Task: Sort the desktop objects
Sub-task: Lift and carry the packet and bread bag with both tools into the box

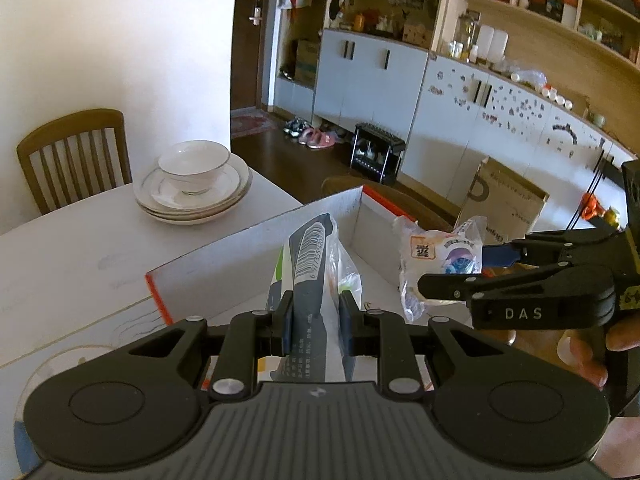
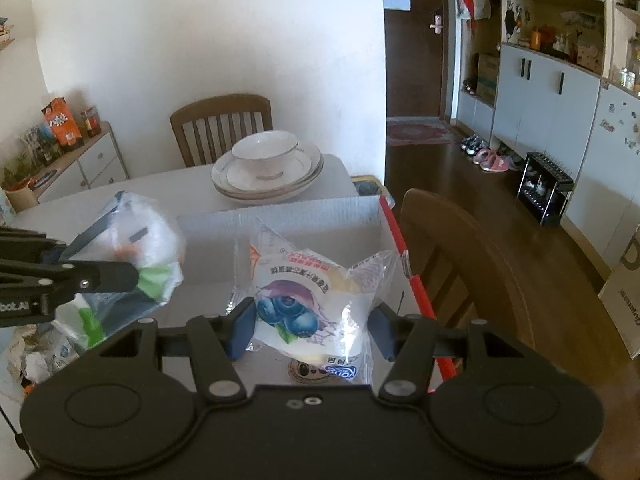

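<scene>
table, gripper marked "das"

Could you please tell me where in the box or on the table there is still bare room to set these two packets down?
The box floor is bare along its far wall. The table is bare between the box and the stacked plates. The near-left table corner is crowded with wrappers.

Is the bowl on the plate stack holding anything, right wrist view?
No: the white bowl sits on the stacked plates with nothing visible inside it.
</scene>
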Action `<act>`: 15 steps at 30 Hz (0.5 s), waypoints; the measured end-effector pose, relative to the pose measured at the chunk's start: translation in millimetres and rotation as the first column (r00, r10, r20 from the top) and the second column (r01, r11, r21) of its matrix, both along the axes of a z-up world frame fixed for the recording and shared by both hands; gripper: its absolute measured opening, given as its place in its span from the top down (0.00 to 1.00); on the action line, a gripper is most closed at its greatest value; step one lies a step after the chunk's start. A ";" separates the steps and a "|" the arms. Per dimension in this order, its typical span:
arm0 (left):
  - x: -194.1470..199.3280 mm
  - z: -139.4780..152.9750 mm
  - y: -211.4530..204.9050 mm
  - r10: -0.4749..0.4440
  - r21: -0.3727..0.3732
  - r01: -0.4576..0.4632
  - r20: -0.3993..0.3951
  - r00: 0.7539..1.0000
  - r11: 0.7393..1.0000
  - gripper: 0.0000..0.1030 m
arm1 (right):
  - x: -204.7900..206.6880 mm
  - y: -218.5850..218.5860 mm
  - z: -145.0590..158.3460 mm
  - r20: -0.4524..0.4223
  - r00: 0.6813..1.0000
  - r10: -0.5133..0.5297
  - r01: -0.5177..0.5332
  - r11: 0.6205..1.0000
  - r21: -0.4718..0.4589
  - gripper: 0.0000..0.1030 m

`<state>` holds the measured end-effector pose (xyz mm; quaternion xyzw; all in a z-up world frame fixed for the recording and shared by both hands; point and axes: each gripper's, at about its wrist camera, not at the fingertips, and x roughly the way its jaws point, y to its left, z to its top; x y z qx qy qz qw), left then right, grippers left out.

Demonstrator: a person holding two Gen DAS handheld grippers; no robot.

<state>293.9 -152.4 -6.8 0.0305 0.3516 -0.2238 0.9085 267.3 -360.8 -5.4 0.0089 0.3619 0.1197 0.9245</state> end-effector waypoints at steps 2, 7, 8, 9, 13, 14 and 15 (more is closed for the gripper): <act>7.5 -5.0 -5.2 -0.006 0.016 0.006 -0.006 1.000 1.000 0.79 | 4.0 0.8 -3.0 -0.010 1.000 0.017 -0.017 1.000 -0.002 0.43; 30.1 -18.1 -15.9 -0.011 0.045 0.012 -0.033 0.999 0.999 0.79 | 14.8 5.0 -11.1 -0.033 0.998 0.047 -0.048 0.999 -0.020 0.43; 34.2 -20.6 -17.0 -0.010 0.051 0.012 -0.039 0.999 0.999 0.79 | 16.6 6.2 -13.2 -0.038 0.998 0.056 -0.057 0.998 -0.025 0.43; 39.3 -23.9 -18.6 -0.010 0.057 0.012 -0.045 0.999 0.998 0.79 | 17.7 8.0 -15.3 -0.044 0.997 0.061 -0.062 0.998 -0.032 0.43; 59.3 -35.5 -20.9 -0.012 0.056 0.017 -0.087 0.996 0.998 0.79 | 23.6 11.8 -26.0 -0.084 0.993 0.082 -0.085 0.995 -0.042 0.43; 62.7 -37.7 -21.4 -0.017 0.048 0.022 -0.098 0.995 0.999 0.79 | 25.2 13.3 -28.7 -0.100 0.991 0.090 -0.095 0.994 -0.044 0.43; 66.1 -39.7 -22.5 -0.019 0.046 0.024 -0.104 0.994 0.999 0.79 | 26.8 14.9 -31.3 -0.117 0.988 0.103 -0.109 0.993 -0.046 0.43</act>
